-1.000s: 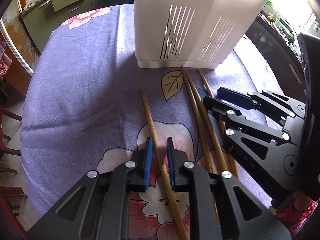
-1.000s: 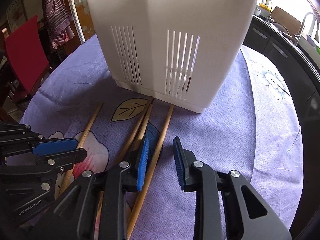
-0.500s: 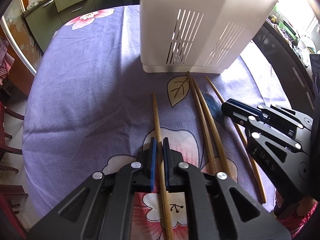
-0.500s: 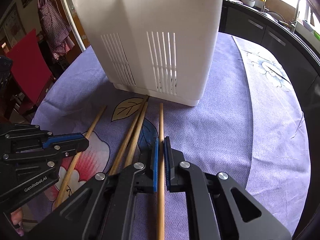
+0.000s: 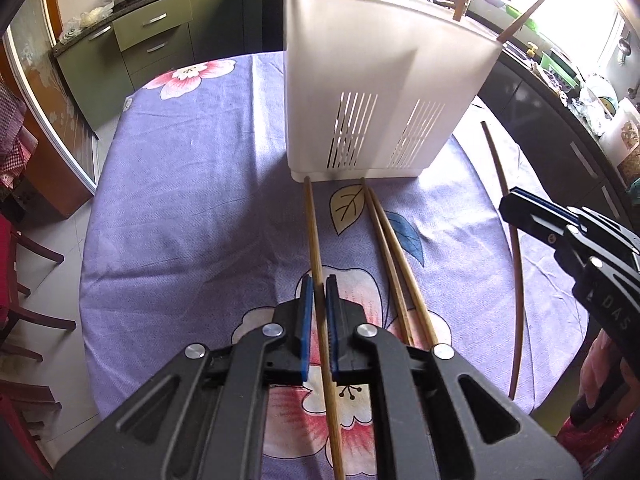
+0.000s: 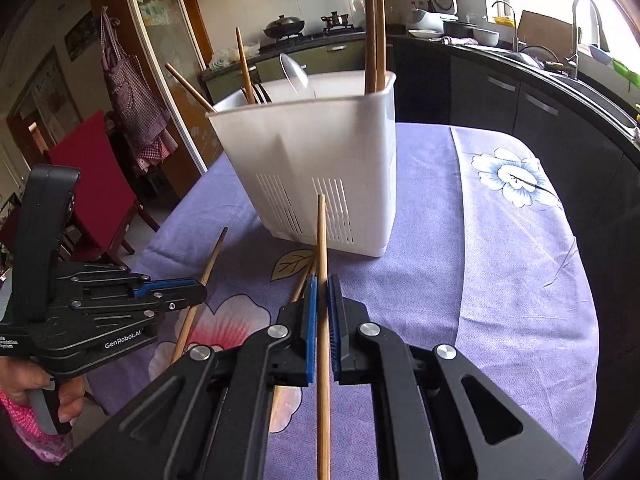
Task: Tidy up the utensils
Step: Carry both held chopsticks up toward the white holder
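Right now, seen from the left wrist, the left gripper (image 5: pixel 319 286) is clamping its blue pads on a bamboo chopstick (image 5: pixel 312 224); the jaws, closing until a moment ago, are pinching the stick about midway along, and its far tip is pointing at the base of the white slotted utensil holder (image 5: pixel 360 96). Two more chopsticks (image 5: pixel 390 236) are lying side by side on the purple flowered tablecloth (image 5: pixel 192 216), just right of the held one, their far ends reaching the holder's foot. Farther right, the right gripper (image 5: pixel 510 202) is entering the view with another chopstick (image 5: pixel 514 240) pinched in it, raised off the cloth.

Seen from the right wrist, the right gripper (image 6: pixel 322 284) is squeezing that chopstick (image 6: pixel 322 236) between its pads, jaws shut on it after closing a moment ago, the stick's tip showing against the slotted wall of the utensil holder (image 6: pixel 320 148). Several chopsticks and a spoon are standing inside the holder. At the left, the left gripper (image 6: pixel 200 290), held by a person's hand (image 6: pixel 28 388), is gripping its chopstick (image 6: pixel 212 258) above the tablecloth (image 6: pixel 460 280).
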Tool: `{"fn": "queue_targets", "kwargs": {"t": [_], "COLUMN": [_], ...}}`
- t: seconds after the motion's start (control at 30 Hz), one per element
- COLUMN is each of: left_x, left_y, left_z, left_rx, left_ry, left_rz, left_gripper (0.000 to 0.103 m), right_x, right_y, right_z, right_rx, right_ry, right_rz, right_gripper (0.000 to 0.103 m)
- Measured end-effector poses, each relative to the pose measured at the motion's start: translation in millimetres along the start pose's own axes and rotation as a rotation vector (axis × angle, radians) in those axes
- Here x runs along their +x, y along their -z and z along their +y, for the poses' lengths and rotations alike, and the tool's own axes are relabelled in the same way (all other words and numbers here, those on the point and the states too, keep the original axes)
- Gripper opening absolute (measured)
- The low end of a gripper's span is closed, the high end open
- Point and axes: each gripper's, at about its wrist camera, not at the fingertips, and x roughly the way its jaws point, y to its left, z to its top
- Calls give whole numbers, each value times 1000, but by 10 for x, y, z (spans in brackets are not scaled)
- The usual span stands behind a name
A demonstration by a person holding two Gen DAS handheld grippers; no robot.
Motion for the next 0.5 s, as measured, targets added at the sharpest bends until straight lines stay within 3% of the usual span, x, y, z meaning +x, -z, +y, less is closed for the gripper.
{"fn": "queue_targets", "kwargs": {"t": [0.3,0.5], "left_x": [-448,-643], "left_y": [13,33], "left_z": [-52,-96], "left_rx": [21,32], "left_ry": [1,-1], "left_rz": [-96,-137], "left_gripper": [6,6], "right_x": [-579,-737], "right_y": [-72,-95], "right_z": [79,132], "right_rx": [-8,-16], "right_ry": [-22,-26], "right_rz": [-117,-141], "right_gripper": [6,6]}}
